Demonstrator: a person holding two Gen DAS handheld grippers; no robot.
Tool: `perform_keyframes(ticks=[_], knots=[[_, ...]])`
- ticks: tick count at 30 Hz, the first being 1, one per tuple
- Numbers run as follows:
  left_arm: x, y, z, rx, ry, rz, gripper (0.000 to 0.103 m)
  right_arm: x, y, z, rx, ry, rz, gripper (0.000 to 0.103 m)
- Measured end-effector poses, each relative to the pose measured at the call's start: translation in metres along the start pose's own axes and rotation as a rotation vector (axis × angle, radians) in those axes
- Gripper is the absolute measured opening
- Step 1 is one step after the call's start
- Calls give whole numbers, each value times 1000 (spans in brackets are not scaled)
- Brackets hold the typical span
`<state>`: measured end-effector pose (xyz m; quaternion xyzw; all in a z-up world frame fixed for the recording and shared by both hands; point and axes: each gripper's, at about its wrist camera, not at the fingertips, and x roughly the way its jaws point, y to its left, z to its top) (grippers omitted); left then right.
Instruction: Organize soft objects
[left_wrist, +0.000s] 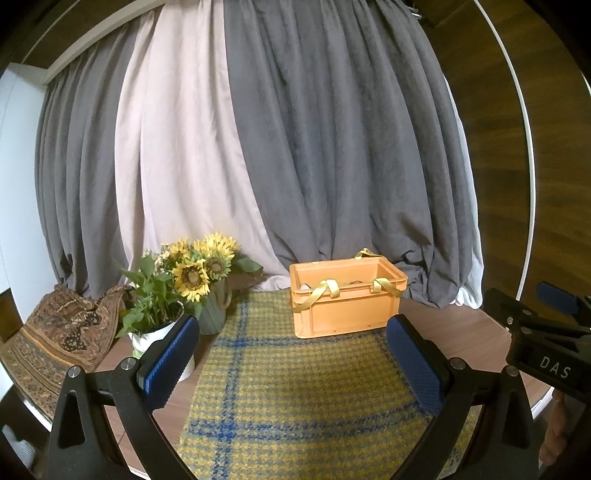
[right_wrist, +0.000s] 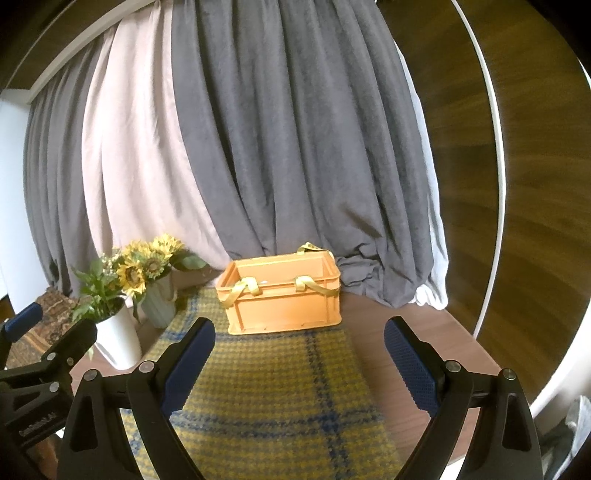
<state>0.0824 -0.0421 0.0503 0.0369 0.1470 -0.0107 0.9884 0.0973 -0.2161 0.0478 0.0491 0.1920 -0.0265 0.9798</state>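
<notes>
Both claws hung with their blue pads spread wide and nothing between them: the left gripper (left_wrist: 295, 360) and the right gripper (right_wrist: 301, 363), low in each frame above the yellow-and-blue plaid cloth (left_wrist: 295, 398). The orange crate (left_wrist: 345, 295) stood at mid-frame on the cloth's far end, yellow straps (left_wrist: 321, 290) draped over its rim. Sunflowers (left_wrist: 199, 267) stood at centre left.

Grey and pale pink curtains (left_wrist: 295, 147) (floor-length) hang behind a wooden table (left_wrist: 461, 332).
</notes>
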Motion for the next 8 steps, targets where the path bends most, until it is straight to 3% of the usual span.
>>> perform_keyframes(ticks=[8], knots=[[-2,-5,2,8,-16,7,103,-2,-2,1,0,-3,-5,94]])
